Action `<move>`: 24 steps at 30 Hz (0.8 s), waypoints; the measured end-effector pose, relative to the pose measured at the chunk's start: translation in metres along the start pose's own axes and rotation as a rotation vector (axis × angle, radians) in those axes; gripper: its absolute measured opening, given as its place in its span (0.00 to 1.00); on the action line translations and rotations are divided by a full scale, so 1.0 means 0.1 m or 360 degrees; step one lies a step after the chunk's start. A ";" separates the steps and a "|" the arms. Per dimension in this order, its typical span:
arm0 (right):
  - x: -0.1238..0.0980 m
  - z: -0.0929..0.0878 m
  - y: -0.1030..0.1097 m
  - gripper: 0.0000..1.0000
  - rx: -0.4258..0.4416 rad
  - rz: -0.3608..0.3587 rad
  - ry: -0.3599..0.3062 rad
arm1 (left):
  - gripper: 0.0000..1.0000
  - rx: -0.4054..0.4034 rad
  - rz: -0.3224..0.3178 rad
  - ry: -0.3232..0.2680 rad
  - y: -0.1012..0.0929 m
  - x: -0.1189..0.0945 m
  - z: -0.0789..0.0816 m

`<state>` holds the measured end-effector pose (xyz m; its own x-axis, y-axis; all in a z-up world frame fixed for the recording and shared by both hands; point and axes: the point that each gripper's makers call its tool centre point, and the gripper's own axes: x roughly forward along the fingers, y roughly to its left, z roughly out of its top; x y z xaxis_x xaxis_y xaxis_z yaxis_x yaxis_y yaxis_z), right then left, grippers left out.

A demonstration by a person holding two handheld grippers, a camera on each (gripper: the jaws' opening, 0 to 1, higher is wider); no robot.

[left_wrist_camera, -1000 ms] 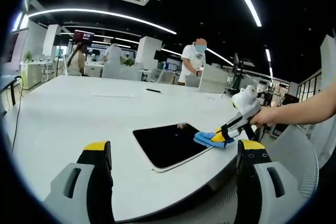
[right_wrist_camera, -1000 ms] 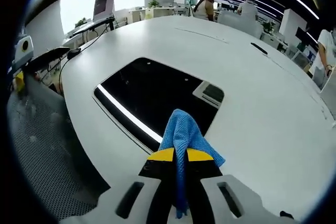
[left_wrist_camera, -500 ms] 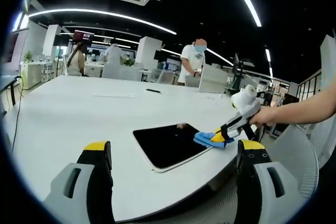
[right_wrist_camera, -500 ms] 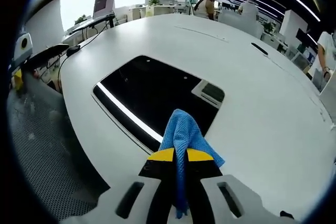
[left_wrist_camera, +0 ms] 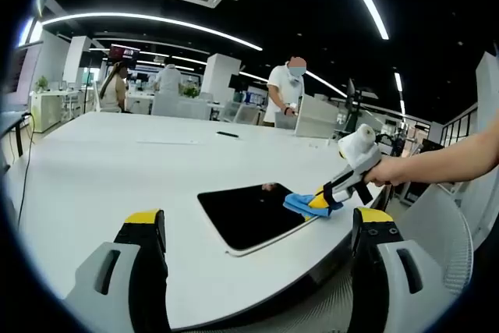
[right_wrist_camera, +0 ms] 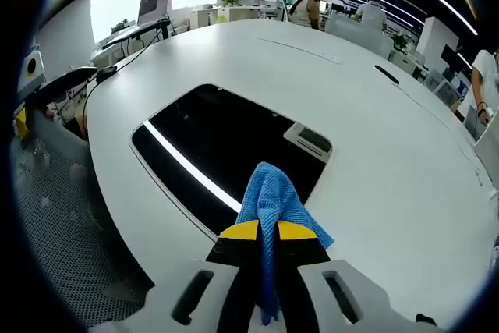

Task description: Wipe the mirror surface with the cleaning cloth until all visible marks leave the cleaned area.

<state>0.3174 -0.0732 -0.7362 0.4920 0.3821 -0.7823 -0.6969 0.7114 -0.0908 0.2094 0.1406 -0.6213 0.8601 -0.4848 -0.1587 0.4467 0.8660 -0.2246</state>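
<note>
A dark rectangular mirror (left_wrist_camera: pixel 251 213) (right_wrist_camera: pixel 226 142) lies flat on the white table (left_wrist_camera: pixel 117 161), near its front edge. My right gripper (right_wrist_camera: pixel 265 232) is shut on a blue cleaning cloth (right_wrist_camera: pixel 270 196), whose free end rests on the mirror's near corner. In the left gripper view that same gripper (left_wrist_camera: pixel 321 202) comes in from the right, held by a hand, pressing the cloth (left_wrist_camera: pixel 300 204) onto the mirror's right corner. My left gripper (left_wrist_camera: pixel 253 228) stands open in front of the mirror, with nothing between its yellow-tipped fingers (left_wrist_camera: pixel 144 220).
A black pen (left_wrist_camera: pixel 228 135) (right_wrist_camera: pixel 385 72) lies farther back on the table. Several people (left_wrist_camera: pixel 287 91) stand or sit beyond the table's far side. A mesh chair (left_wrist_camera: pixel 448 228) sits at the right edge. Desks with a monitor (right_wrist_camera: pixel 154 5) stand off the table.
The right gripper and cloth have slid slightly leftward, further onto the mirror's corner. The left gripper has stayed still.
</note>
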 end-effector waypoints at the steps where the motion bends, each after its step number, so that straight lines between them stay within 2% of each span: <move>1: 0.01 0.01 -0.01 0.01 0.0003 -0.0002 0.0000 | 0.99 0.0000 0.0000 0.0001 0.00 0.00 0.00; 24: 0.29 0.31 -0.28 0.01 0.0010 -0.0061 -0.0019 | 0.99 0.0008 -0.0004 0.0014 0.00 0.00 -0.02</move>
<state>0.3675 -0.0640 -0.7368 0.5244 0.3614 -0.7710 -0.6741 0.7294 -0.1166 0.2091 0.1400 -0.6227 0.8568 -0.4878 -0.1669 0.4498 0.8655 -0.2204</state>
